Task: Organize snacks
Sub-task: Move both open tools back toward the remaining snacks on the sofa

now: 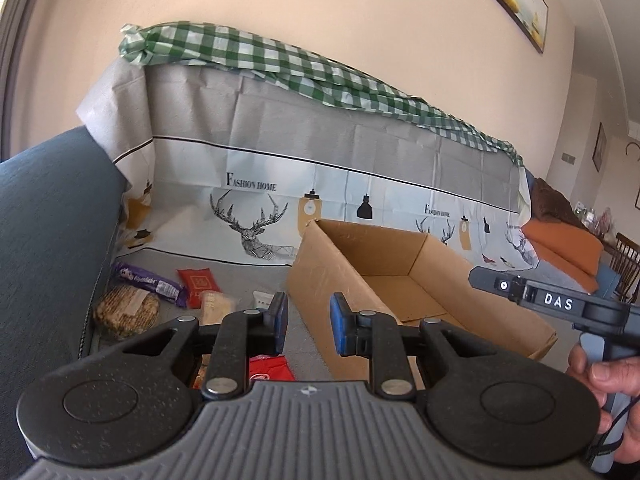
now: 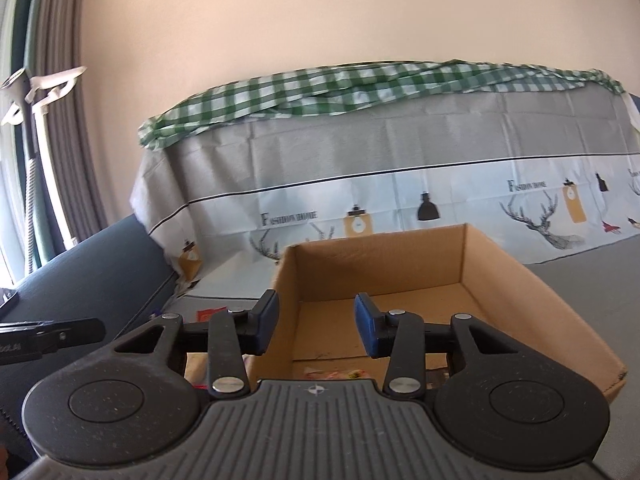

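An open cardboard box stands on the grey sofa seat; it also shows in the right wrist view, with a colourful packet on its floor near the front wall. Left of the box lie snacks: a purple bar, a round cracker pack, a red packet, a beige packet and a red wrapper. My left gripper is open and empty, above the seat by the box's left wall. My right gripper is open and empty over the box's front left part.
The sofa back is draped with a deer-print cover and a green checked cloth. A dark blue armrest rises at the left. The right hand-held gripper body hovers right of the box. Curtains hang at far left.
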The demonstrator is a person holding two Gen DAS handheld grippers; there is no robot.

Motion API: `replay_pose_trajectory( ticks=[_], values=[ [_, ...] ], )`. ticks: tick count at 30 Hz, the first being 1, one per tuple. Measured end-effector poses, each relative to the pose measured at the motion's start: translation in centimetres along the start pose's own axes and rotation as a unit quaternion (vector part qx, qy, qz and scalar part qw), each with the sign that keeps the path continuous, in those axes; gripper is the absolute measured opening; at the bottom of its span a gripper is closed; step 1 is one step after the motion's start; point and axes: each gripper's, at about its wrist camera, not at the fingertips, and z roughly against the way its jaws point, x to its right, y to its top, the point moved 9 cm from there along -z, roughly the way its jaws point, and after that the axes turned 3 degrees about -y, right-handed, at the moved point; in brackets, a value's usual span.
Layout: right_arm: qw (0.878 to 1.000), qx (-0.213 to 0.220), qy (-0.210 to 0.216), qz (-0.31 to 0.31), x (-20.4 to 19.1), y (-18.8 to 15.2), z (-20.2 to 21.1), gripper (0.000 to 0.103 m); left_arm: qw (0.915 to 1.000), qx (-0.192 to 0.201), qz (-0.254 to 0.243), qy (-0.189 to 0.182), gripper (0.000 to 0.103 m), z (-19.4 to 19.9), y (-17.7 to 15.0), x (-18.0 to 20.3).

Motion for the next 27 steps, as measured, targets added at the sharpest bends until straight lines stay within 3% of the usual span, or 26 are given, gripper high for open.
replay_pose_trajectory(
  ticks=[13,22,25,27],
  values=[
    [0.992,-0.017,0.065,0.109,-5.6,-2.6,-0.1,0.044,0.9998,-0.008,0.009,0.013,0.026,-0.1,-0.4,-0.6],
    [0.987,-0.027,0.09,0.129,-6.4,-3.1,-0.2,0.044,0.9994,-0.008,0.025,0.023,0.03,-0.3,-0.3,-1.3],
    [0.983,-0.046,0.083,0.156,-6.7,-4.0,-0.7,0.044,0.9992,-0.011,0.03,0.025,0.03,-0.5,-0.3,-1.4],
    [0.98,-0.062,0.057,0.183,-6.6,-4.8,-1.4,0.044,0.9991,-0.014,0.03,0.026,0.03,-0.6,-0.4,-1.4]
  ],
)
